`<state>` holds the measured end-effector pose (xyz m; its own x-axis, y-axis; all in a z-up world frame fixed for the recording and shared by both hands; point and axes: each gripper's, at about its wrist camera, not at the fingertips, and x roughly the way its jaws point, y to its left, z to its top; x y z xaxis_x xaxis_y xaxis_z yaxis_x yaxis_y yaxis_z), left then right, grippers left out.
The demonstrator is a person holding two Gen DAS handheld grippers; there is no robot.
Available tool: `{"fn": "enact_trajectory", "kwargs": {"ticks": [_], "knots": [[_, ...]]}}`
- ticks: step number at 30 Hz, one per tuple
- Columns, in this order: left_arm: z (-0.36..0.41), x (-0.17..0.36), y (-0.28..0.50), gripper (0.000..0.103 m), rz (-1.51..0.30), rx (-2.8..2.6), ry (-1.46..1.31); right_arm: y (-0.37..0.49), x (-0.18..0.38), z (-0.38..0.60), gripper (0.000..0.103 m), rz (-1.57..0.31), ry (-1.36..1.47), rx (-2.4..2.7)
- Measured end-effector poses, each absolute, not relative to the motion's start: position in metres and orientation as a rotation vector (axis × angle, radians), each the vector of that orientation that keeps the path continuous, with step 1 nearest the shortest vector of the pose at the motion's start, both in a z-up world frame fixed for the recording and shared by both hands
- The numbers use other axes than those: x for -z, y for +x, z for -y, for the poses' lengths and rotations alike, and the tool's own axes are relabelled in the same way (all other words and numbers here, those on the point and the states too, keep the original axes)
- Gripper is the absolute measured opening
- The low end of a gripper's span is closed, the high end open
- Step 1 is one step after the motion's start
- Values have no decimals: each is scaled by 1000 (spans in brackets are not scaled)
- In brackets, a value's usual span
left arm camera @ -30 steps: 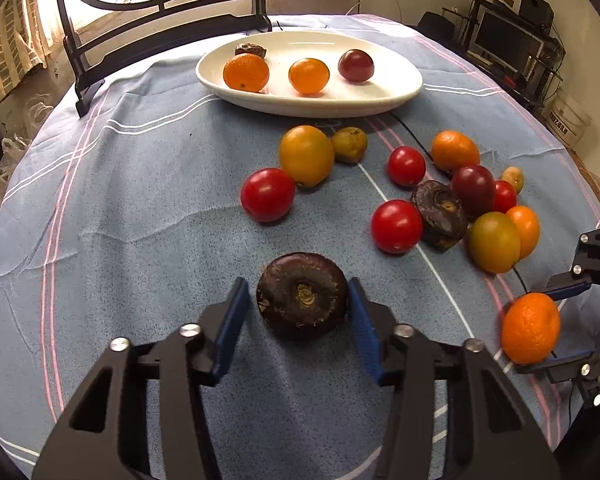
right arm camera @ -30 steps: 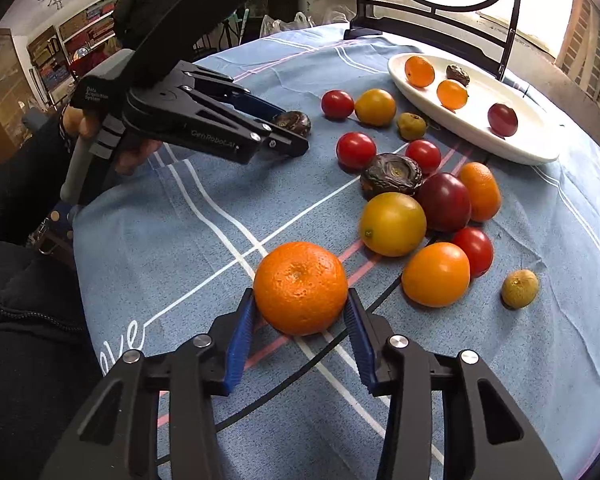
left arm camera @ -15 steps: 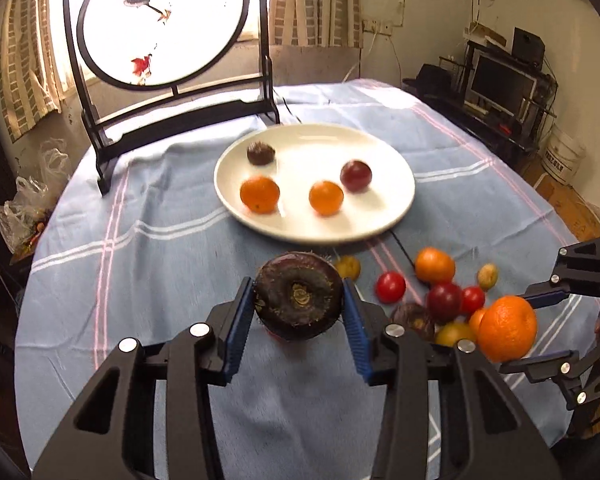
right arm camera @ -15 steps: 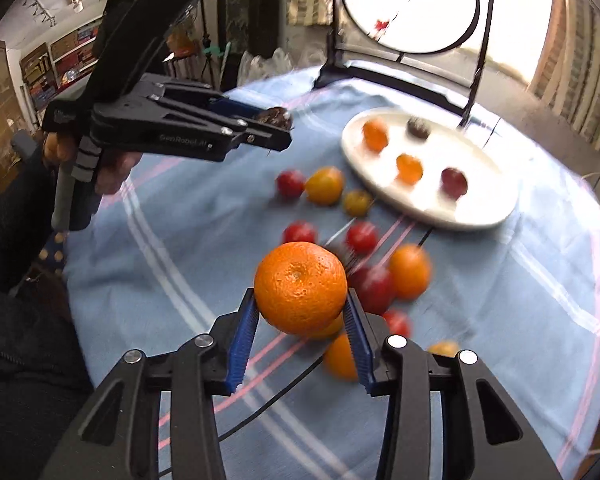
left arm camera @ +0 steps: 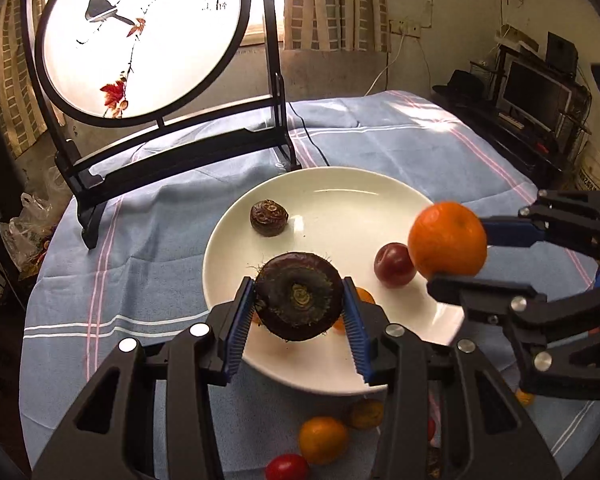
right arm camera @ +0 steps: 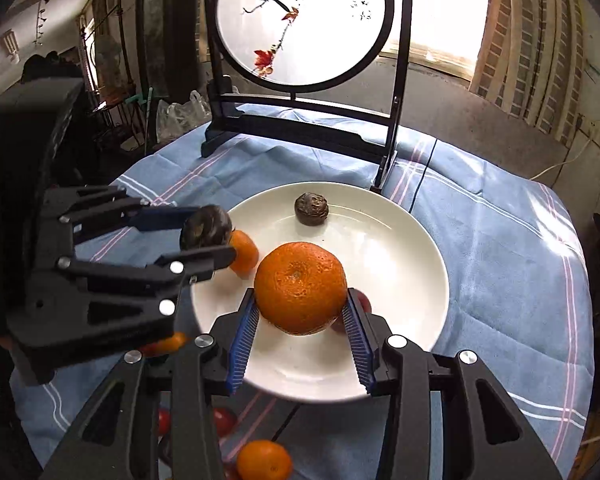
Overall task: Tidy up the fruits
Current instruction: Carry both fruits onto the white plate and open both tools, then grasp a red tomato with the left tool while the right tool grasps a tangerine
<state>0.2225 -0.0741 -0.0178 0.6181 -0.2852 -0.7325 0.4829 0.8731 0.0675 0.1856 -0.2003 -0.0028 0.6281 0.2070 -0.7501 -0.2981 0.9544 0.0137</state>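
My left gripper (left arm camera: 299, 312) is shut on a dark brown round fruit (left arm camera: 299, 296) and holds it in the air over the near left part of the white plate (left arm camera: 340, 200). Beside it, my right gripper (right arm camera: 301, 312) is shut on an orange mandarin (right arm camera: 300, 286) above the plate (right arm camera: 400, 248). On the plate lie a small dark fruit (left arm camera: 269, 217), a dark red plum (left arm camera: 394, 265) and an orange fruit (right arm camera: 244, 254), partly hidden. The left view shows the right gripper (left arm camera: 456, 258) with the mandarin (left arm camera: 447, 245); the right view shows the left gripper (right arm camera: 204, 240).
A round painted screen on a black stand (left arm camera: 140, 40) rises behind the plate on the blue striped tablecloth (left arm camera: 140, 240). Loose fruits lie on the cloth below the grippers: an orange one (left arm camera: 323, 439), a red tomato (left arm camera: 287, 467), another orange one (right arm camera: 264, 461).
Both grippers have lifted their fruits off the cloth and carried them forward to above the plate. The loose pile of fruit now lies below and behind the fingers.
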Motion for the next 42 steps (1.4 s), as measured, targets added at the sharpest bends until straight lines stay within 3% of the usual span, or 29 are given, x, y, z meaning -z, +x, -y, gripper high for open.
{"fn": "enact_trajectory", "kwargs": {"ticks": [6,8,10,15,20,27,35,42], "knots": [[76,38,239,44,-833,443,275,227,22,198,47,-899,-96,-263],[74,40,239,55,-830,438,272,233,22,200,52,-894,-80,-253],[68,38,236,56,-822,438,261,226,15,203,55,-871,-62,-264],[50,27,215,57,-802,450,251,183,-6,207,59,-835,-96,-296],[30,17,169,65,-762,492,272,104,-9,214,60,-832,-138,-357],[15,39,93,65,-765,611,401,3,29,203,60,-916,-225,-458],[34,87,68,66,-845,691,513,-6,74,189,59,-1032,-231,-469],[42,98,94,64,-896,724,457,3,75,191,34,-1027,-210,-462]]}}
